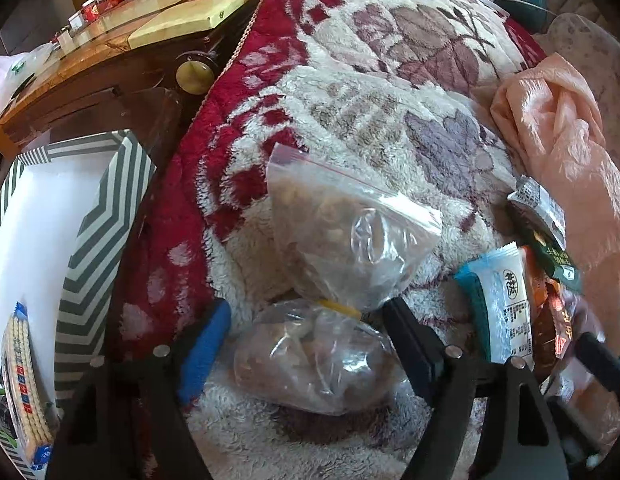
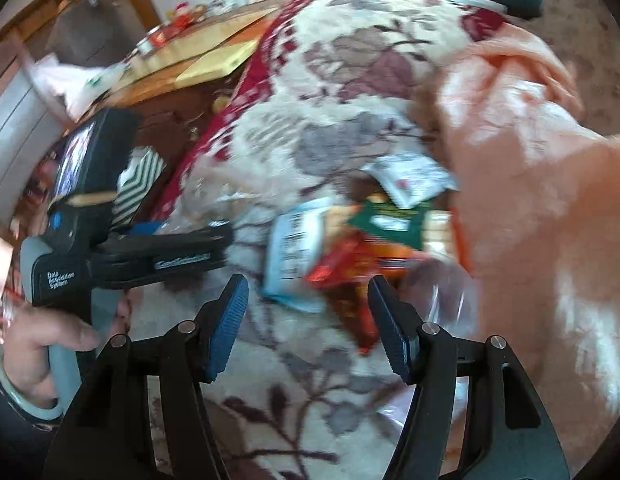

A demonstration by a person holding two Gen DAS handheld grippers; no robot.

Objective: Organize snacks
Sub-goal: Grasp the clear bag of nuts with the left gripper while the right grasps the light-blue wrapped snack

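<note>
My left gripper is open, its fingers on either side of a clear tied bag of brownish snacks on the fleece blanket. A clear zip bag of nuts lies just beyond it. A blue-and-white packet, orange-red packets and a dark green packet lie to the right. A striped box at left holds a pack of biscuits. My right gripper is open and empty above the blanket, just short of the blue-white packet and red packets. The right wrist view is blurred.
The flowered red-and-cream blanket covers the surface. A crumpled pink plastic bag lies at right. A wooden table with small items stands at the back left. The left gripper body and the hand holding it show at left in the right wrist view.
</note>
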